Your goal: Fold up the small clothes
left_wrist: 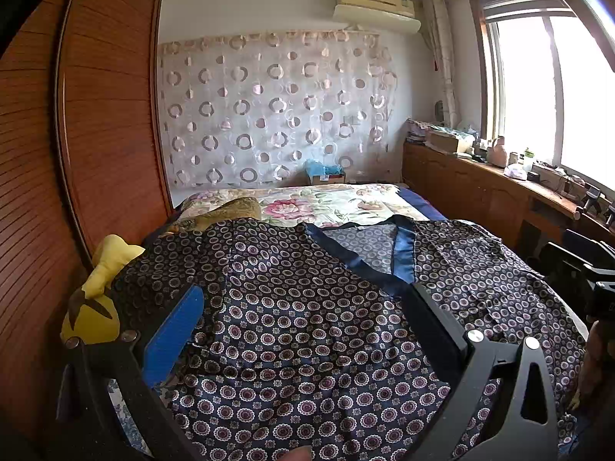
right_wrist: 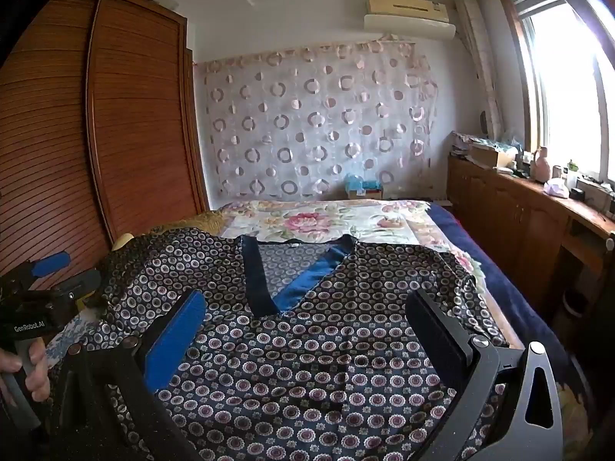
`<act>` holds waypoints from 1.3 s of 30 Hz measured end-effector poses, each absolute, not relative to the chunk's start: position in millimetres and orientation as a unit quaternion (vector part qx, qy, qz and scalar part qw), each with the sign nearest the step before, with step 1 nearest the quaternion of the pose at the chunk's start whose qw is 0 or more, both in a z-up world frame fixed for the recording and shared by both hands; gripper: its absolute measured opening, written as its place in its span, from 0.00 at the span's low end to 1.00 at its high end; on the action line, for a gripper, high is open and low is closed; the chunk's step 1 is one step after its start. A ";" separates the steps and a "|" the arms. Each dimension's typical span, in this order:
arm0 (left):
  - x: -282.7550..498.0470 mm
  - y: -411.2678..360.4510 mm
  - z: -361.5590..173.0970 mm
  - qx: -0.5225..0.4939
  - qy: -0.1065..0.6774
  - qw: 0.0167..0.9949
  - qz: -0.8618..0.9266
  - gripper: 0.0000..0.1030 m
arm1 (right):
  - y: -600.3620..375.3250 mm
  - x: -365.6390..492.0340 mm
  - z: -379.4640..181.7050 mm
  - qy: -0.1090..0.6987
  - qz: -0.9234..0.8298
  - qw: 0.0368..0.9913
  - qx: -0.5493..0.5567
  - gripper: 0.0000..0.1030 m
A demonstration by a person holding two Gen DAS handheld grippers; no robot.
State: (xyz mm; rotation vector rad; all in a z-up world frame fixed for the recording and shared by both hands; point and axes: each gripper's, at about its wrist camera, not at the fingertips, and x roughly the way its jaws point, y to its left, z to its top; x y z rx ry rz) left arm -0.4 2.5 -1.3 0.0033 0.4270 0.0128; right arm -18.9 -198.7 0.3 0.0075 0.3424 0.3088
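Across the lower half of both views, the patterned shirt [left_wrist: 307, 307] lies spread flat on the bed [right_wrist: 326, 223], collar toward the top. Its slippery-looking fabric could slide or bunch if only one layer gets pinched, spoiling the fold. Both the left hand-held gripper [left_wrist: 303, 303] and the right hand-held gripper [right_wrist: 307, 311] hover released, jaws wide, grasping nothing, with the shirt just beneath and between their fingers.

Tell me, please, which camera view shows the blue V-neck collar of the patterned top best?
The right wrist view: the blue collar of the patterned top lies near the frame's middle, both bands meeting at the V, unobstructed. In the left wrist view the collar sits right of centre, and the gripper's dark finger covers its point.
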 end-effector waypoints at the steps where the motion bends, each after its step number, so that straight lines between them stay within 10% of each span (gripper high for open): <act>1: -0.5 2.5 -0.9 0.002 0.212 0.977 0.007 1.00 | -198.3 -19.0 0.1 0.170 0.153 0.974 0.004 1.00; 39: -2.3 0.2 4.6 0.005 0.210 0.978 0.007 1.00 | -198.1 -18.7 -0.4 0.171 0.154 0.973 0.006 1.00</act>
